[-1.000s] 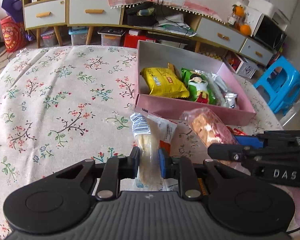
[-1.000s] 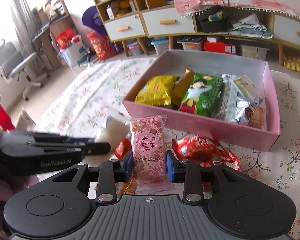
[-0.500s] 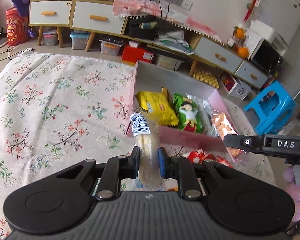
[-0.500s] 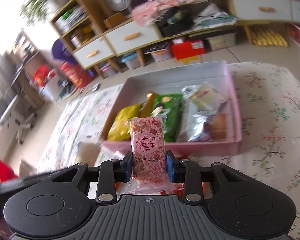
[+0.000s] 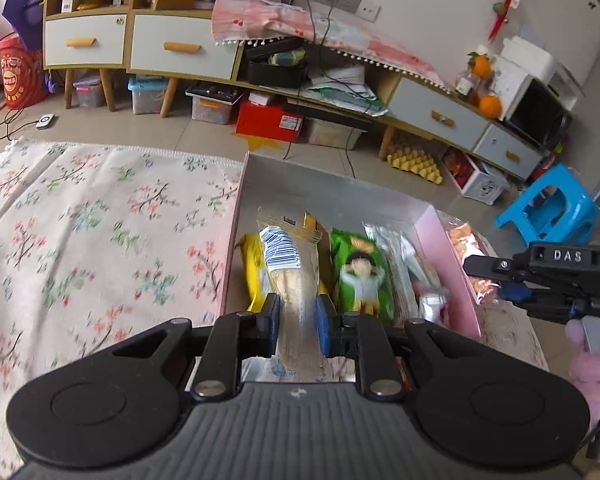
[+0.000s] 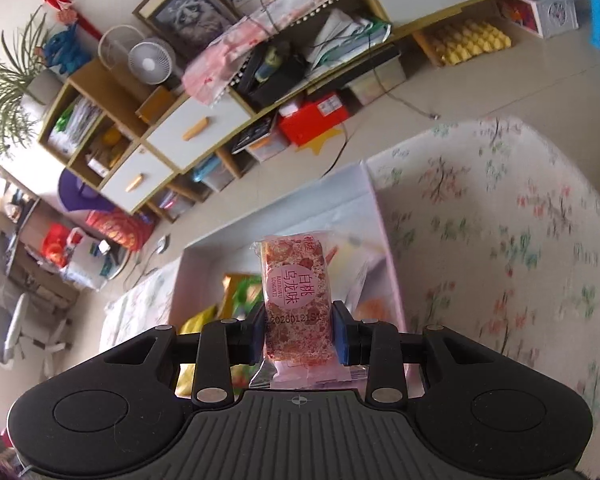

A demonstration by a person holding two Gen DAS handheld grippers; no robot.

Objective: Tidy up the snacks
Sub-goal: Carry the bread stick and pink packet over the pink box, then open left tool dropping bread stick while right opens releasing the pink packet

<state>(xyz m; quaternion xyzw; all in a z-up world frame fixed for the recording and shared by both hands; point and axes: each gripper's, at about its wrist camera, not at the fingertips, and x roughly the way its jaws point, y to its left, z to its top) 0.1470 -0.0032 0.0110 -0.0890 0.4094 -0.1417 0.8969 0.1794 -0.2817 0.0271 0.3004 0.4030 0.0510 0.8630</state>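
Both grippers have carried their packets from the tablecloth in front of the box to a place over it, and the right view has rolled, so the room now sits tilted.

Left gripper [image 5: 297,316] — pads pressed tight on a clear wafer packet [image 5: 290,276] with a barcode at its far end; the packet hangs above the box's left part, over a yellow bag [image 5: 252,276].

Right gripper [image 6: 299,336] — jaws narrowly parted, clamped on a pink cake bar [image 6: 296,300] with red print; the bar stands upright over the box's right part. Seen from the left view, this gripper [image 5: 488,276] reaches in from the right, a hand [image 5: 592,364] below it.

Pink box [image 5: 452,256] — on the floral tablecloth [image 5: 100,240], open top. Contents: yellow bag, green packet [image 5: 360,280] with a cartoon figure, silvery packets [image 5: 412,268] at the right.

Beyond, on the floor — a blue stool [image 5: 548,208].
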